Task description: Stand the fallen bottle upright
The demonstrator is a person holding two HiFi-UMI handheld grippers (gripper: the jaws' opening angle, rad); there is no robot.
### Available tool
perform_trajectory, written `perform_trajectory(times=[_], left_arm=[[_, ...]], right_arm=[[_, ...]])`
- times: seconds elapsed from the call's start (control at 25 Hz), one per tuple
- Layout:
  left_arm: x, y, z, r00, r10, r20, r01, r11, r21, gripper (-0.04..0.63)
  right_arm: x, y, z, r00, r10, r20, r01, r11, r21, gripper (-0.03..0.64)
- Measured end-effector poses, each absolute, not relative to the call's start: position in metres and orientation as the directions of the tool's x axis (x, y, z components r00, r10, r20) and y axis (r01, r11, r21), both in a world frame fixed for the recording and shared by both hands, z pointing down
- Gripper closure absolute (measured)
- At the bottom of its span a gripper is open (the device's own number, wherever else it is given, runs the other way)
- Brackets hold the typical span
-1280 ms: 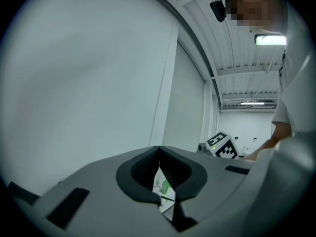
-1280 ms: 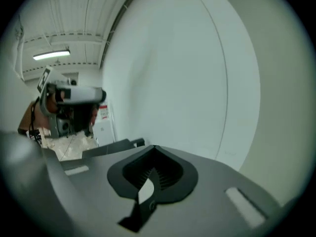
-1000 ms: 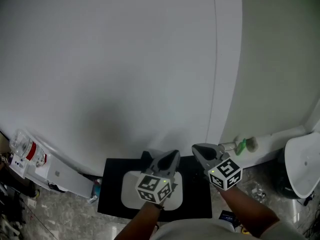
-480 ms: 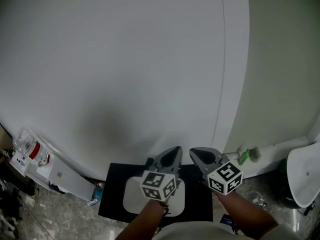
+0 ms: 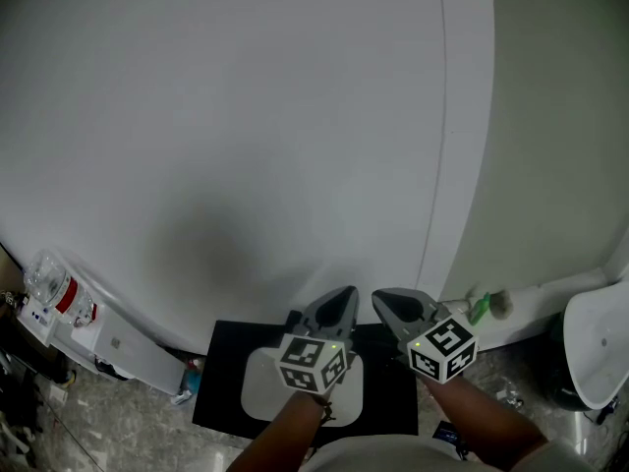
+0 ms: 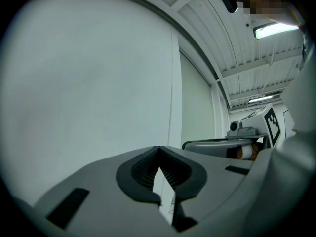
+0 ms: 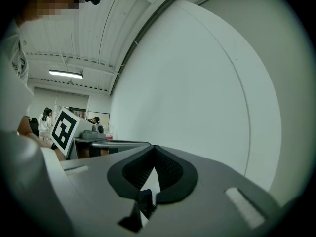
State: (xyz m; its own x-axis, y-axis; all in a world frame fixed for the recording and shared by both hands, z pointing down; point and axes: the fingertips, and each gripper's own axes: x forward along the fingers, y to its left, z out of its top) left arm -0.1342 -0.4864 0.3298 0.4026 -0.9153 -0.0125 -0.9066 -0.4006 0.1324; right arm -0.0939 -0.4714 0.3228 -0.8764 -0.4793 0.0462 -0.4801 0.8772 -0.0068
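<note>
Most of the head view is filled by a white wall (image 5: 246, 116), split by a thin vertical seam right of centre. A grey-green panel (image 5: 560, 116) is seen along the right side. A speckled floor (image 5: 118, 431) runs across the bottom edge. A black mat (image 5: 221, 382) is laid at bottom centre, with a pale oval patch (image 5: 257, 386) on it. A white rounded fixture (image 5: 595, 342) is cut off by the lower right edge. A white box (image 5: 123, 347) is set at lower left against the wall.

Both grippers are held side by side at bottom centre, above the mat, pointed at the wall. The left gripper (image 5: 339, 298) is clenched: in its own view the jaw tips are seen touching and nothing is held between them. The right gripper (image 5: 385, 298) is also clenched and nothing is grasped. The marker cubes (image 5: 442, 347) are seen behind the jaws.

A clear container with a red band (image 5: 47, 288) is seen at the far lower left edge. A small green-and-white item (image 5: 486, 306) is seen at lower right, near the right gripper. The bottle cannot be picked out with certainty: either item could be it, and neither is touched by a gripper.

A ceiling strip light (image 7: 65, 74) is shown at upper left of the right gripper view.
</note>
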Motion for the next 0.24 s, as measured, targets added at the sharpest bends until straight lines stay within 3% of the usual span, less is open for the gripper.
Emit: perform_trajectory(times=[0.24], left_arm=[[-0.1313,-0.4884,0.3317,0.412,-0.911,-0.008,-0.901,-0.409,0.142,0.586]], right_arm=[[-0.0939,-0.4741,0.3292,-0.877,-0.475,0.065,-0.478,0.878,-0.028,0.615]])
